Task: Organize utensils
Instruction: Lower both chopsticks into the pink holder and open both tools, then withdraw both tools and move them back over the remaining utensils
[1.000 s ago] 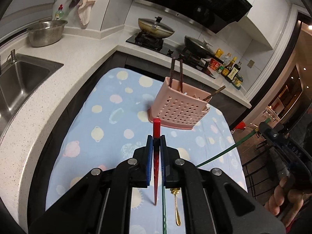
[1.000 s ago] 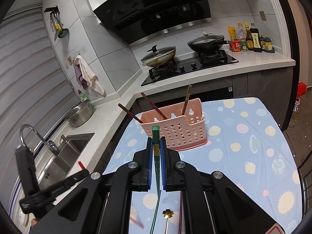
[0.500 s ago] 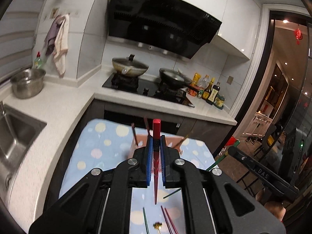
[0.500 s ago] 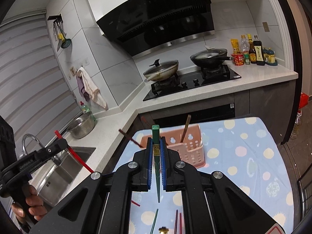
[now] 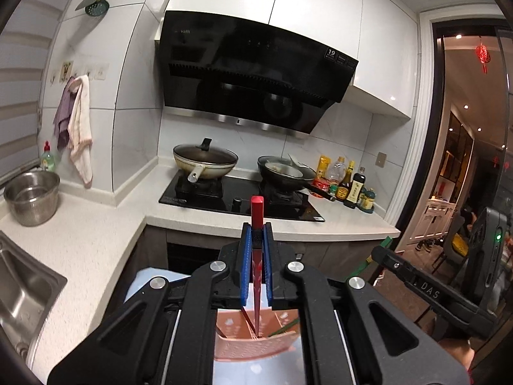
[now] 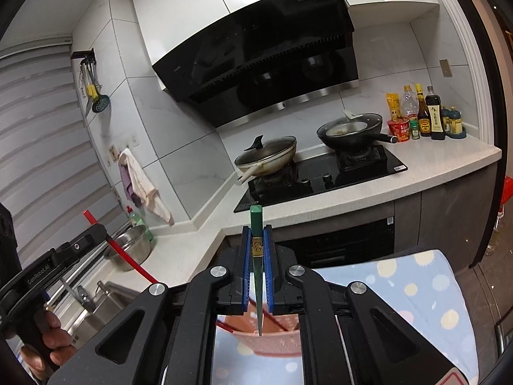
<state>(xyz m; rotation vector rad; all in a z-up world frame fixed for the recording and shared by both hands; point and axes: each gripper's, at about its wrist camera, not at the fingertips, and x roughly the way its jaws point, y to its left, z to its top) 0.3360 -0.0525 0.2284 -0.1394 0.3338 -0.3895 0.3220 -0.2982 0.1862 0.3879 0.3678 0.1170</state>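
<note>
Both hands have lifted in the last second: where each camera looked down on the spotted cloth and the whole pink caddy, the stove and hood now fill the view and the caddy [image 5: 256,343] has dropped to the 6 o'clock edge, glimpsed only between the jaws. The left gripper [image 5: 256,256] is clamped on a red chopstick [image 5: 257,224]; the right gripper [image 6: 257,256] is clamped on a green chopstick [image 6: 256,234]. That reads to me as both sticks raised clear of the cloth [image 6: 416,288] and carried over the caddy, ready to be lowered in, with nothing dropped yet. Each stick's long axis runs 12 to 6 o'clock in its own view, square butt at 12, thin tip at 6, seeming to aim into the caddy's slots, where other chopsticks already lean. The caddy sits on the clothed counter in front of the stove.
</note>
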